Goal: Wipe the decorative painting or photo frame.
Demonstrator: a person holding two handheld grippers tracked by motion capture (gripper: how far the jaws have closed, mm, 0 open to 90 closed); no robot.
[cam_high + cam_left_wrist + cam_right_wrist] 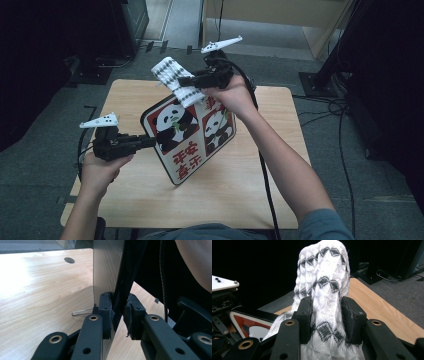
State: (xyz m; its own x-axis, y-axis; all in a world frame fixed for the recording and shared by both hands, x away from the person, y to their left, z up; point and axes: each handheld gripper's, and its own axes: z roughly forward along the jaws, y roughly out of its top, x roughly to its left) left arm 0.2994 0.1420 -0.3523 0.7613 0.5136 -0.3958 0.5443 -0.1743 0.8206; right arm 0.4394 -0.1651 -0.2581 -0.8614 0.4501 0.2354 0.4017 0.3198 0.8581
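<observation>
left gripper [148,142]: jaws nearly shut, pads pinching the left edge of the panda board [192,137], which stands tilted on the table [240,185] just ahead of the jaws

board, handling: looks stiff, flat and thin, probably light; the glossy printed face may be slippery, so an edge pinch suits it, and a grip low on the edge would likely steady it better while it is wiped

right gripper [186,80]: jaws partly open and clamped round a bunched white cloth [175,79] with a dark diamond pattern; the cloth hangs from the jaws onto the top corner of the board

cloth, handling: soft, limp, light; it folds wherever it is squeezed, so holding it by the bunched middle leaves loose ends free to rub the board

left gripper view: shows the board's thin edge [117,285] between the pads [106,312], its plain grey back, a small wire clip [81,312] on the table beside the jaws, which the high view lacks

right gripper view: shows the cloth's knit [324,297] filling the gap between the pads, and a red corner of the board [249,325] below to the left

high view: gives what neither gripper view does, the whole printed face with two pandas and both hands at once
</observation>
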